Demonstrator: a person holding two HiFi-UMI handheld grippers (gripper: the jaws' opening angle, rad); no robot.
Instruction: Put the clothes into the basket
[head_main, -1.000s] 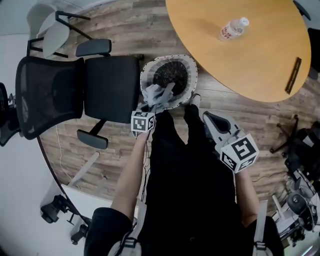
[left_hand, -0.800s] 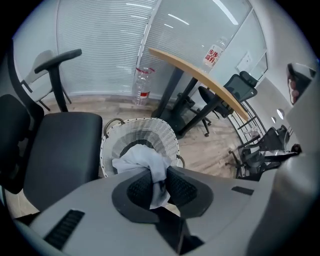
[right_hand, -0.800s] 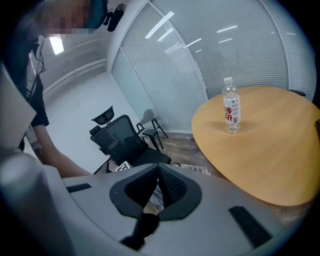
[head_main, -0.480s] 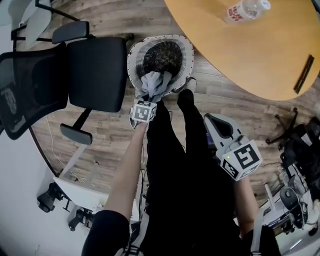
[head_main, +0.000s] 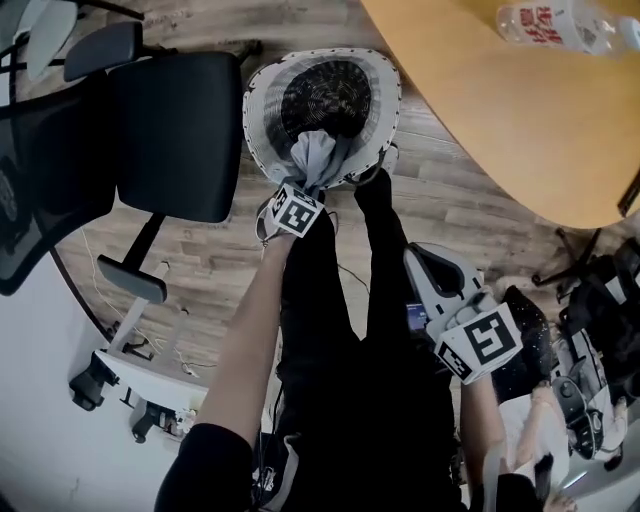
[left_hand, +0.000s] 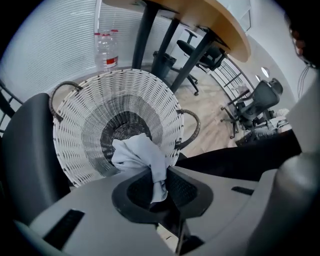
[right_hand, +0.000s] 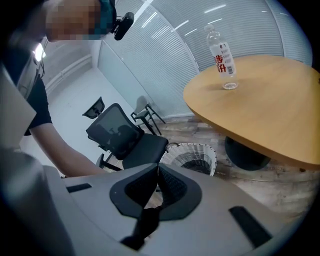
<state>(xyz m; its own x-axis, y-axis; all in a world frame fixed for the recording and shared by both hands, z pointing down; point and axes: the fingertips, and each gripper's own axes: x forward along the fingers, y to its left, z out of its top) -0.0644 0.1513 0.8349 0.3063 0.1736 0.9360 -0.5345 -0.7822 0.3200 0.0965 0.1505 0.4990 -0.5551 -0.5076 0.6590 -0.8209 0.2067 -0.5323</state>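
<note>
Grey cloth is clamped in the left gripper's jaws and hung lengthwise down over the basket, which is set on the wood floor beside the table. The right gripper's jaws are closed together, empty.

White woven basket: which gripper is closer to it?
Left. The left gripper holds a pale grey cloth at the rim of the white woven basket; the right gripper is back, beside the person's leg.
</note>
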